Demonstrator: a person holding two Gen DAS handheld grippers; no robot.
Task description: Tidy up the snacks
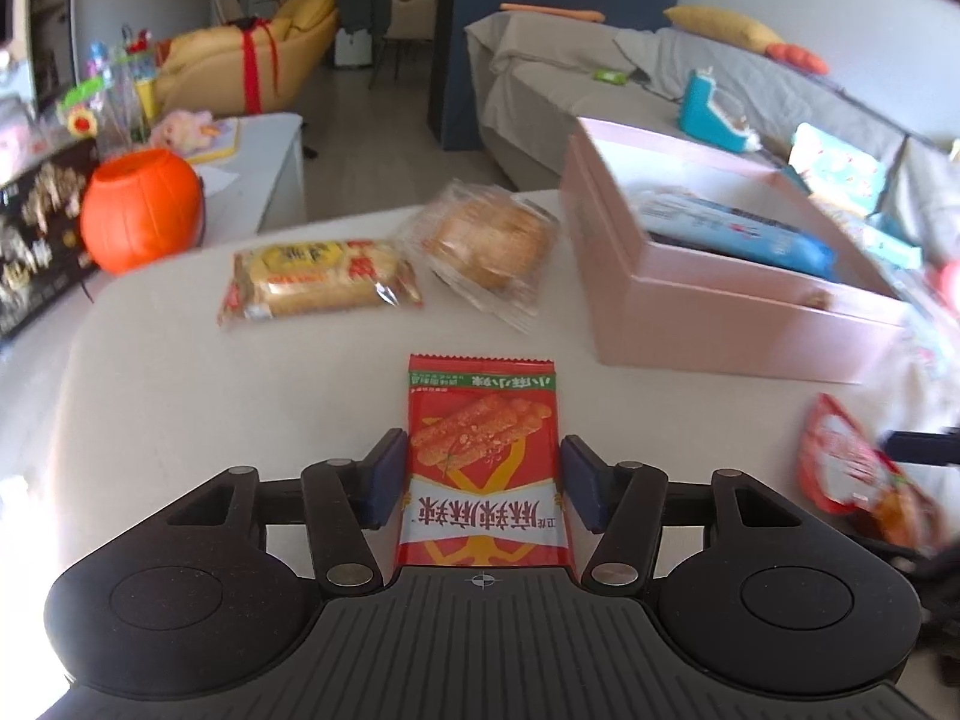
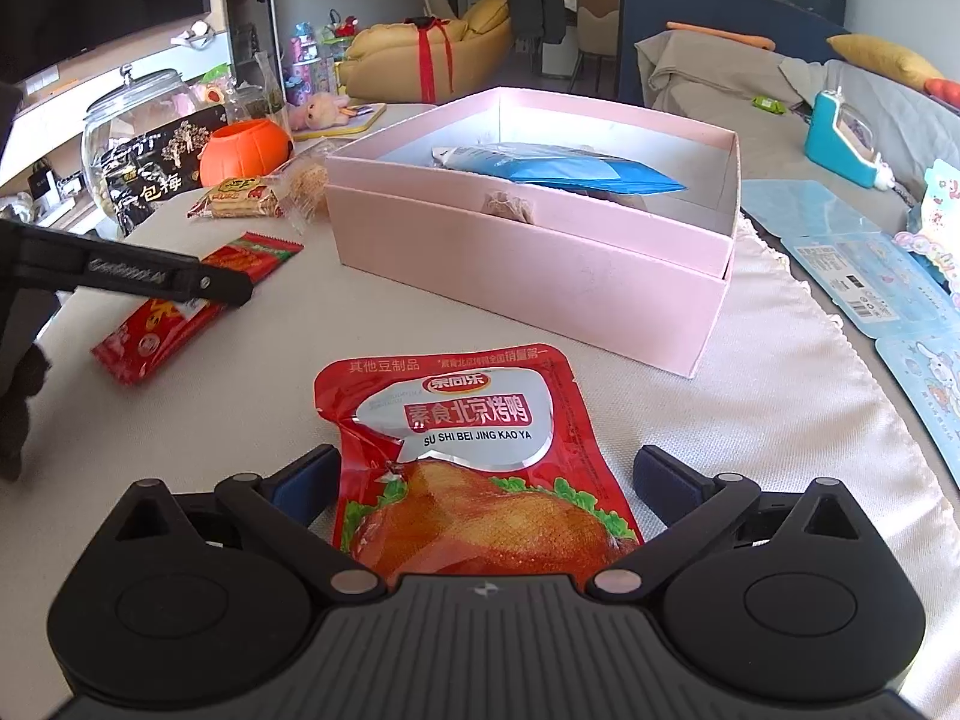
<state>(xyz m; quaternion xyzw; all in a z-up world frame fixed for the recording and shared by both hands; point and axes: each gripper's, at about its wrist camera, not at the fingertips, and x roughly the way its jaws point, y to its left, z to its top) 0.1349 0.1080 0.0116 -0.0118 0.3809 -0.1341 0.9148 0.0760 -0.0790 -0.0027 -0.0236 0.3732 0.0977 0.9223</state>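
Nearest, the left gripper (image 1: 483, 483) has its pads against both edges of a red snack packet (image 1: 483, 462) lying on the pale table (image 1: 180, 396). The right gripper (image 2: 483, 483) stands wide apart around a red duck pouch (image 2: 468, 462), not touching it. Farther back sit a biscuit pack (image 1: 321, 279), a wrapped cake (image 1: 489, 243) and an open pink box (image 2: 540, 252) holding a blue bag (image 2: 570, 171).

glossy plastic duck pouch (image 2: 474, 468), matt pink cardboard box (image 2: 528, 264).
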